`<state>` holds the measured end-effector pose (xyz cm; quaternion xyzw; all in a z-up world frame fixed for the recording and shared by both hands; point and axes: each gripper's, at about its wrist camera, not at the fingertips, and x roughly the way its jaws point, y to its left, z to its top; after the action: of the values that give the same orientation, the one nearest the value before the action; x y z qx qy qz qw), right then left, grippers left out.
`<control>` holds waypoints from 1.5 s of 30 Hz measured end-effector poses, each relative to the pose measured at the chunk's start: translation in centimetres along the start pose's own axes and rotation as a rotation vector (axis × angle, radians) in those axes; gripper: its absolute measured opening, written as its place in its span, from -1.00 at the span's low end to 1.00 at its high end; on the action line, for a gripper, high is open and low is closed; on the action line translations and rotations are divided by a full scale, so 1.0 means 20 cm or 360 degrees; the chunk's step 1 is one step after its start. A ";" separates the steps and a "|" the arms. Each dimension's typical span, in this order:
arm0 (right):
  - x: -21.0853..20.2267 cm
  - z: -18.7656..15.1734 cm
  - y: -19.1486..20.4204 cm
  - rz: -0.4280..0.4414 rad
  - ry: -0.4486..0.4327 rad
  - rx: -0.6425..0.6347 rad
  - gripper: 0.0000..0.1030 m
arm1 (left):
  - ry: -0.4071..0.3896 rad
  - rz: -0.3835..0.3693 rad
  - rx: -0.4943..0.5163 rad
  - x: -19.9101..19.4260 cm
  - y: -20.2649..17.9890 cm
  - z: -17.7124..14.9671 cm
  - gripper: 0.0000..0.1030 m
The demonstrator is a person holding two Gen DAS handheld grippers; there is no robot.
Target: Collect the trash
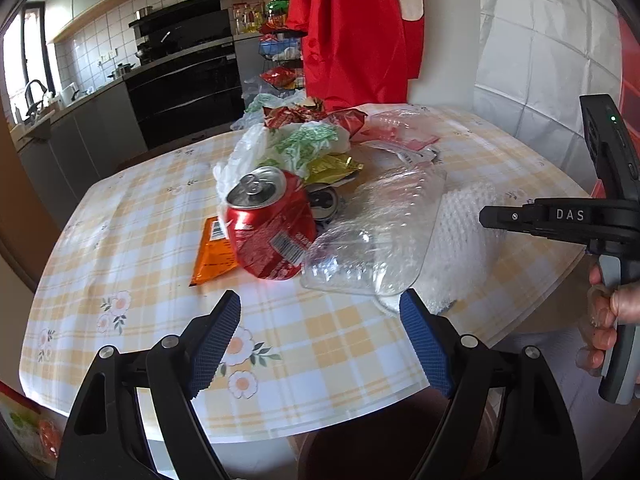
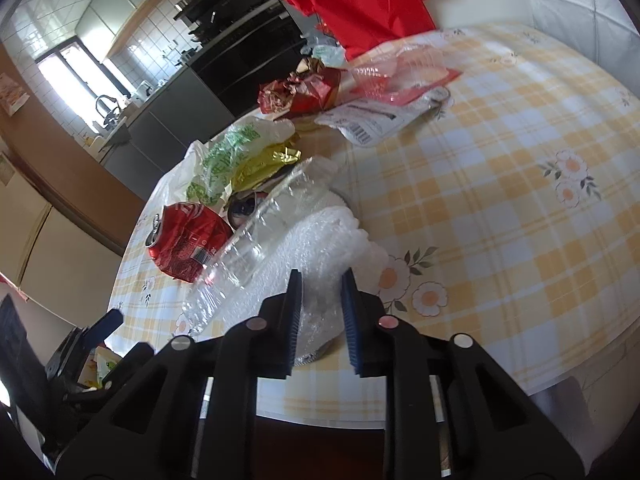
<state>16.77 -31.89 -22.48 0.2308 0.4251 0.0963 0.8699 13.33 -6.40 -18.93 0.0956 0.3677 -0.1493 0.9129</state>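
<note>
A pile of trash lies on the checked tablecloth. A crushed red can leans on an orange wrapper, beside a clear plastic tray and white bubble wrap. My left gripper hangs open over the near table edge, just short of the can and tray, with nothing between its fingers. In the right wrist view my right gripper is shut on the near end of the bubble wrap, next to the tray and the can. A hand holds its handle at the right.
Further back lie a green-printed plastic bag, a gold wrapper, a crumpled red wrapper and a labelled white pouch. A red cloth hangs behind the table. A kitchen counter and black oven stand to the left.
</note>
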 end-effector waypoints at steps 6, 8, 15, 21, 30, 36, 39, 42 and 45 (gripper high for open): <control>-0.12 0.01 -0.09 -0.0011 -0.0105 0.0004 -0.61 | 0.0046 -0.0047 0.0089 0.10 -0.15 0.06 0.55; -0.16 0.02 -0.13 -0.0021 -0.0146 0.0017 -0.61 | 0.0068 -0.0060 0.0118 0.12 -0.19 0.06 0.55; -0.27 0.04 -0.27 -0.0059 -0.0263 0.0064 -0.61 | 0.0167 -0.0020 0.0242 0.25 -0.32 0.06 0.55; -0.27 0.02 -0.35 -0.0031 -0.0260 0.0114 -0.61 | 0.0206 0.0183 0.0513 0.43 -0.45 0.09 0.55; -0.27 0.01 -0.42 -0.0001 -0.0265 0.0174 -0.61 | 0.0195 0.0302 0.0691 0.53 -0.54 0.12 0.56; -0.28 0.02 -0.43 0.0021 -0.0280 0.0190 -0.61 | 0.0325 0.0131 0.0448 0.54 -0.41 0.18 0.06; -0.27 0.02 -0.43 0.0033 -0.0282 0.0192 -0.61 | 0.0315 0.0192 0.0408 0.53 -0.36 0.20 0.00; -0.27 0.02 -0.43 0.0043 -0.0277 0.0193 -0.61 | 0.0291 0.0255 0.0401 0.51 -0.34 0.23 0.00; -0.26 0.02 -0.44 0.0048 -0.0273 0.0192 -0.61 | 0.0269 0.0308 0.0418 0.51 -0.34 0.26 0.03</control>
<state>13.59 -41.53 -22.85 0.2967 0.3506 0.0636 0.8860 21.32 -16.26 -22.88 0.2611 0.4096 -0.0989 0.8685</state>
